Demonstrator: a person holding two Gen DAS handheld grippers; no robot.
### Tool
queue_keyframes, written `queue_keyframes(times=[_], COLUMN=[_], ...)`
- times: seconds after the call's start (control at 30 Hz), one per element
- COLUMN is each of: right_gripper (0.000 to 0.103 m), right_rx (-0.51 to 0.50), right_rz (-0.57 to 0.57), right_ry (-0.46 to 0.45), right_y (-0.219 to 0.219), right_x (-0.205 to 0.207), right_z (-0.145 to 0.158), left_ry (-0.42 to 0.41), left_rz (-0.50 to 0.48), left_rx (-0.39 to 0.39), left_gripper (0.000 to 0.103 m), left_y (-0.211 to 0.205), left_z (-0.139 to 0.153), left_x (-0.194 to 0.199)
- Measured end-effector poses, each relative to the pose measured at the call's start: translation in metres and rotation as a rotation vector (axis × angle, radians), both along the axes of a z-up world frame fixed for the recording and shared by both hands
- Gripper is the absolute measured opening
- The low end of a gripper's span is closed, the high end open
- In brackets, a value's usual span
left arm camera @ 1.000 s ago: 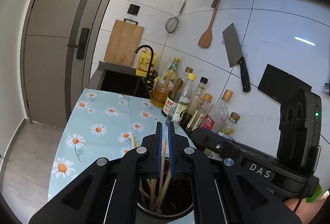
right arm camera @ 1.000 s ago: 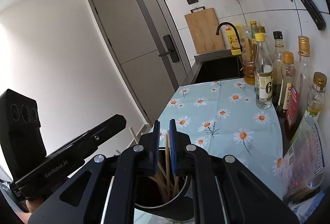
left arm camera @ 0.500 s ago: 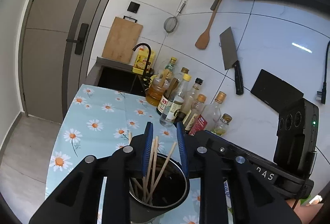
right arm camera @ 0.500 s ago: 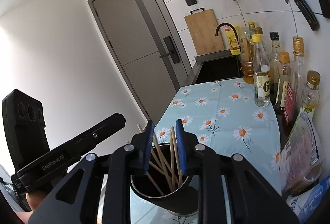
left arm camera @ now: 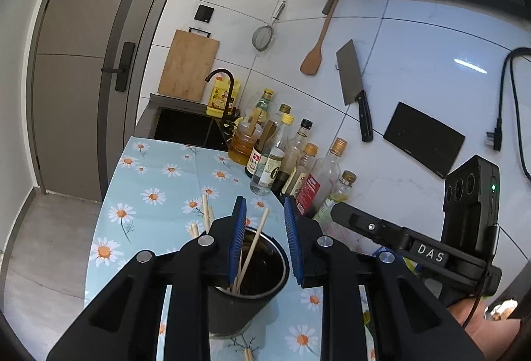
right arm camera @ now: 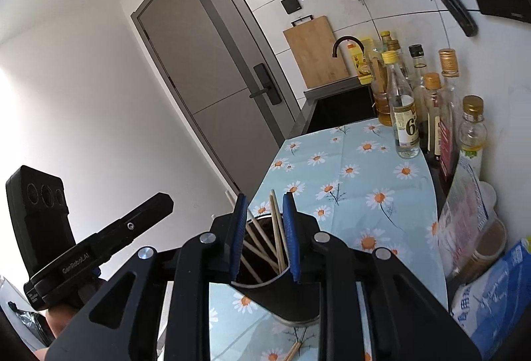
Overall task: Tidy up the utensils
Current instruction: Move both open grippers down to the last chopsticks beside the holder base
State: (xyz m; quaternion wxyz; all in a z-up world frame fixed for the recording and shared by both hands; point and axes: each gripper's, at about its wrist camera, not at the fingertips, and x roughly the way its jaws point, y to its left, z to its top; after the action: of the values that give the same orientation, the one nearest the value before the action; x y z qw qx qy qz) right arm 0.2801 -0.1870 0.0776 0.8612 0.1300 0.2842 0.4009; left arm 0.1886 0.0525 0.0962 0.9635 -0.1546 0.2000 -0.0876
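Chopsticks [left arm camera: 253, 246] upright, tips leaning apart

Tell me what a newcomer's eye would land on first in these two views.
First, the dark utensil cup full of wooden chopsticks, standing on the daisy-print tablecloth just beyond the left gripper. Its blue fingers stand apart, gripping nothing. Next, the cleaver hanging on the white tiled wall above the row of bottles.

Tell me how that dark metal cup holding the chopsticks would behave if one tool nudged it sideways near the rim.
The metal cup is tall for its base, so a high nudge would probably tip it rather than slide it. The chopsticks lean loosely, so they would likely rattle and shift. The daisy tablecloth looks smooth, so a low push might slide it.
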Motion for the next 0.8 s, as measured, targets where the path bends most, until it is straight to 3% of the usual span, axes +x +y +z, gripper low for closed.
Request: queue_keyframes(times=[0.1, 0.47, 0.8], right_gripper=[0.034, 0.035, 0.036], right_rx=[-0.036, -0.117, -0.221], right_rz=[-0.007, 0.033, 0.032], right_ry=[0.025, 0.303, 0.467], right_y=[-0.004, -0.009, 0.007], right_x=[-0.007, -0.018, -0.03], right_z=[-0.005, -0.053, -0.098], left_ry=[0.014, 0.145, 0.301], left_rz=[-0.01, -0.053, -0.117], left_rx=[0.017, 0.019, 0.003], left_gripper=[0.023, 0.023, 0.023], left_y=[-0.002, 0.006, 0.02], left_z=[-0.002, -0.039, -0.086], left_x=[-0.009, -0.036, -0.047])
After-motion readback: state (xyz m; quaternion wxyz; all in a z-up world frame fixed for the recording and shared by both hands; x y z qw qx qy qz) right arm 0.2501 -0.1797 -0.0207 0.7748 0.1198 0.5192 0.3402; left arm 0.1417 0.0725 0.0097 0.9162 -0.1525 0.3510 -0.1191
